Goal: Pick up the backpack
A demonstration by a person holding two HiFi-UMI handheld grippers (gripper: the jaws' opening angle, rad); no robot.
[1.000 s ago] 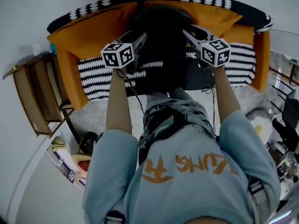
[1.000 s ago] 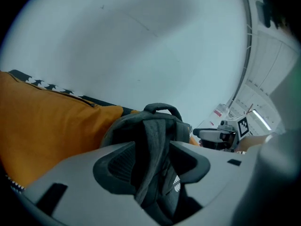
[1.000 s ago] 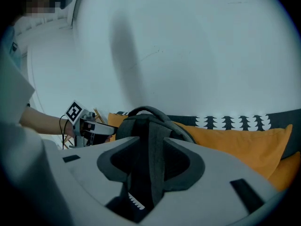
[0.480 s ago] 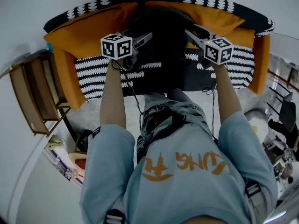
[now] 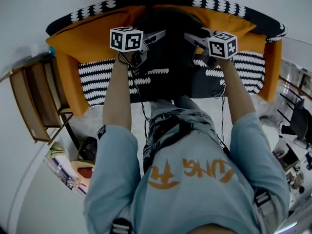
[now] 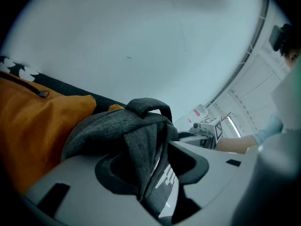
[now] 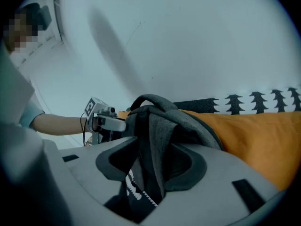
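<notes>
A dark grey backpack [image 5: 168, 50] stands upright on the sofa and leans on the orange cushions [image 5: 92, 30]. My left gripper [image 5: 160, 34] is at its upper left side and my right gripper [image 5: 190, 36] at its upper right, the two pointing toward each other. In the left gripper view a fold of the backpack [image 6: 136, 126] below the top handle lies between the jaws of the left gripper [image 6: 153, 166], which are closing. In the right gripper view the backpack [image 7: 160, 117] likewise runs between the wide jaws of the right gripper [image 7: 153, 166]. I see no firm pinch on either side.
The sofa carries a black-and-white patterned blanket [image 5: 107, 77] and an orange armrest [image 5: 273, 62]. A wooden shelf [image 5: 34, 101] stands at the left, with clutter on the floor [image 5: 80, 155] beside it. A pale wall [image 6: 141, 32] rises behind the sofa.
Both grippers have moved up toward the sofa back and inward, so their tips now stand closer together at the backpack's top sides.
</notes>
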